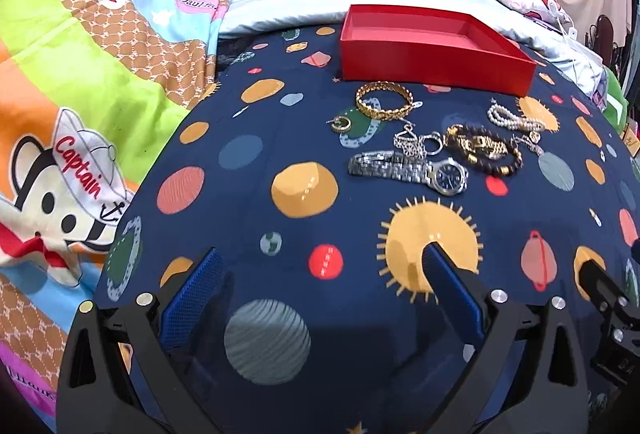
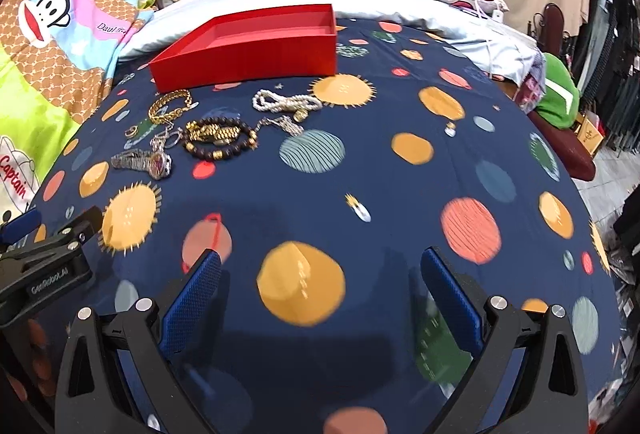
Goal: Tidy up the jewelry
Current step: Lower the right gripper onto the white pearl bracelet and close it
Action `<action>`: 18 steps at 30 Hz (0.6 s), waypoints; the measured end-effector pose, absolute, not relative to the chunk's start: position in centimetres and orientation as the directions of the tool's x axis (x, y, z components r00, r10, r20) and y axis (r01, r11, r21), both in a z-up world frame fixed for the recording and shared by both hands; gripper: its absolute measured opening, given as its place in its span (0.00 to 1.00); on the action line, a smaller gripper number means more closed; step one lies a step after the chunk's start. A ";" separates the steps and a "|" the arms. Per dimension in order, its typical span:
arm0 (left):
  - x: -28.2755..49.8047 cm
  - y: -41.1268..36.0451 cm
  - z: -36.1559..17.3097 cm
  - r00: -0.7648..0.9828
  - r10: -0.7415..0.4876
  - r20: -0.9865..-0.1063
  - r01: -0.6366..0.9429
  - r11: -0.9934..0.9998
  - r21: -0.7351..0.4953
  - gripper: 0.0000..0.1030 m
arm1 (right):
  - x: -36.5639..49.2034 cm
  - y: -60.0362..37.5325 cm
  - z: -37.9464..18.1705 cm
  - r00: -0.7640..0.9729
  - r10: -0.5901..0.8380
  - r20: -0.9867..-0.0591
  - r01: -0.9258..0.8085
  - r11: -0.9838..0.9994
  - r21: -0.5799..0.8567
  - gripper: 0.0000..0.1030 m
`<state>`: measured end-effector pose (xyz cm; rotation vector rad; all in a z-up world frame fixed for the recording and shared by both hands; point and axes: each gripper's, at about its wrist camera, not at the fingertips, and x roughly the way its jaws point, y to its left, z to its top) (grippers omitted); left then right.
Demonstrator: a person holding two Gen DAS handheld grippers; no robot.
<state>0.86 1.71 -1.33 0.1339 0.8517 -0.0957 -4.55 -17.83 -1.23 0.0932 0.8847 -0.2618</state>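
I have both claws hanging over the planet-print bedspread [image 1: 248,137], well short of the jewelry: the left claw [image 1: 320,274] has its blue pads spread wide with nothing between them, and the right claw [image 2: 320,274] stands just as wide and just as empty. The pieces sit bunched in front of the red box [image 1: 436,45], which looks empty from here. Nearest the box is the gold chain bracelet [image 1: 384,99], with a small gold earring [image 1: 341,123] beside it; the silver watch [image 1: 408,169] lies closest to me, a silver chain piece [image 1: 416,141] touching its band, and the dark bead bracelet [image 1: 484,149] wraps around a gold link piece. The pearl strand [image 1: 514,119] is off to the right. My worry is the tangle: closing on the watch could drag the silver chain along, and the bead bracelet may lift its neighbor with it. The soft bedding also gives under pressure, so the pads may pinch fabric instead of metal. The right view is slightly blurred, so aiming from it is risky.
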 end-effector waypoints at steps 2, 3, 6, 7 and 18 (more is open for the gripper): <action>1.5 1.8 -1.4 0.645 -0.041 -0.763 0.143 0.987 0.067 0.95 | -3.5 -17.8 -1.3 0.606 -0.175 -0.776 0.252 0.968 -0.022 0.95; 1.9 1.8 -1.4 0.638 -0.043 -0.769 0.143 0.988 0.063 0.95 | -2.8 -17.7 -1.3 0.607 -0.172 -0.776 0.245 0.969 -0.023 0.95; 2.8 1.7 -1.4 0.634 -0.038 -0.772 0.136 0.989 0.063 0.95 | -0.9 -18.1 -1.1 0.612 -0.168 -0.773 0.232 0.972 -0.028 0.94; 3.1 1.7 -1.4 0.635 -0.035 -0.772 0.131 0.989 0.063 0.95 | -0.1 -18.4 -1.1 0.612 -0.166 -0.773 0.229 0.973 -0.028 0.94; 6.6 1.1 -1.7 0.618 -0.047 -0.785 0.125 0.991 0.039 0.95 | 7.3 -21.3 -1.4 0.603 -0.108 -0.790 0.194 0.981 0.013 0.74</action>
